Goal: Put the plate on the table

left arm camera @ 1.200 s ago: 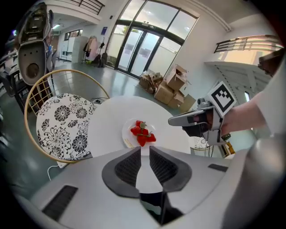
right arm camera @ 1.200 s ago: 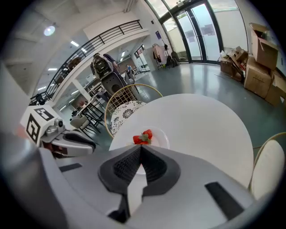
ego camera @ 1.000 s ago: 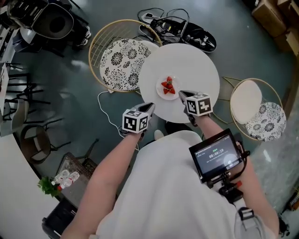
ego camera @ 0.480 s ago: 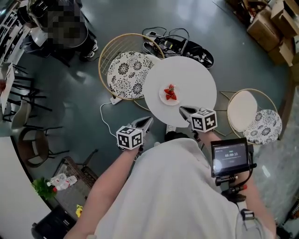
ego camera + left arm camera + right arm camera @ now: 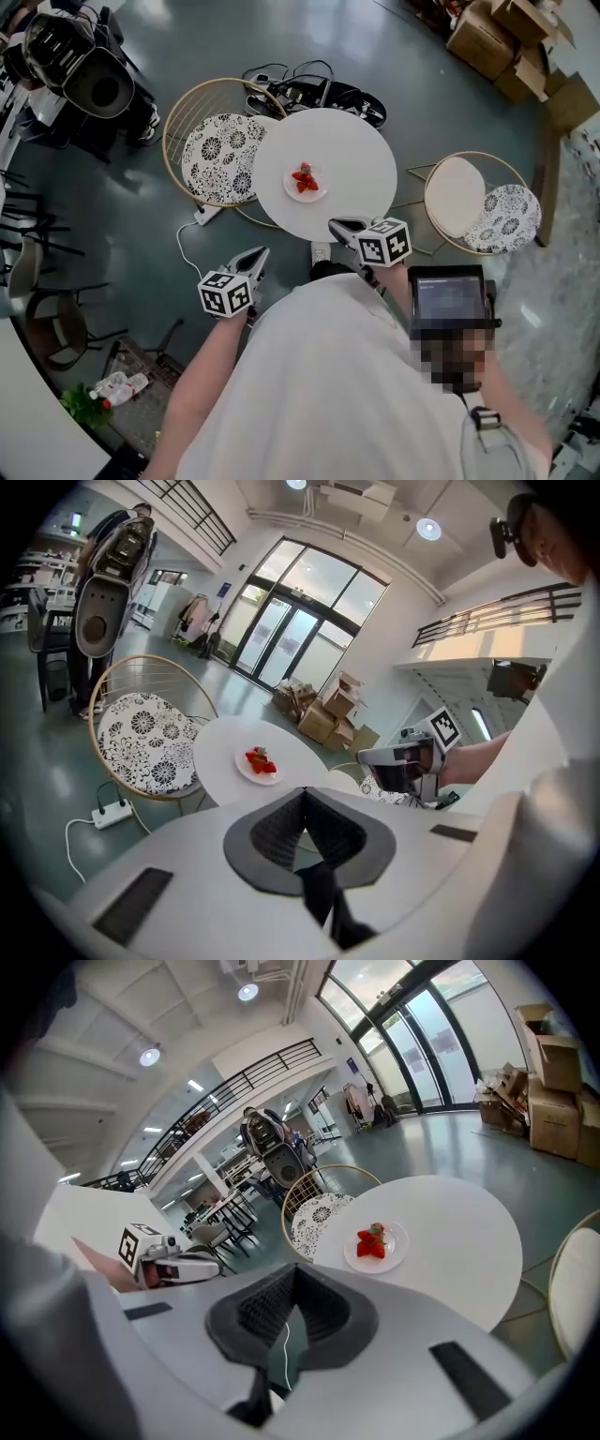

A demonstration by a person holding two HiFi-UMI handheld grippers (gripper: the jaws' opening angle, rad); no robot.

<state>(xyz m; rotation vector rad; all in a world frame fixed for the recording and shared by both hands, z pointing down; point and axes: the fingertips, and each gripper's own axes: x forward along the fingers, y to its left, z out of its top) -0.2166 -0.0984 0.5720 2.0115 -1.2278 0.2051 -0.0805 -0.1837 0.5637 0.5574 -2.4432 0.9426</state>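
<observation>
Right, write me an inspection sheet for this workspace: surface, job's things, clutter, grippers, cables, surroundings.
Surface: round white table, bare apart from the plate.
Job's things: small round white plate resting on the table, red strawberries on it.
Clutter: nothing seen on the table.
Grippers: left gripper shut, empty; right gripper shut, empty; both apart from the plate.
Cables: white power strip with its cord on the floor; black cables tangled beyond the table.
Surroundings: gold wire-frame chair with a black-and-white patterned cushion beside the table; a second such chair; brown cardboard boxes.
</observation>
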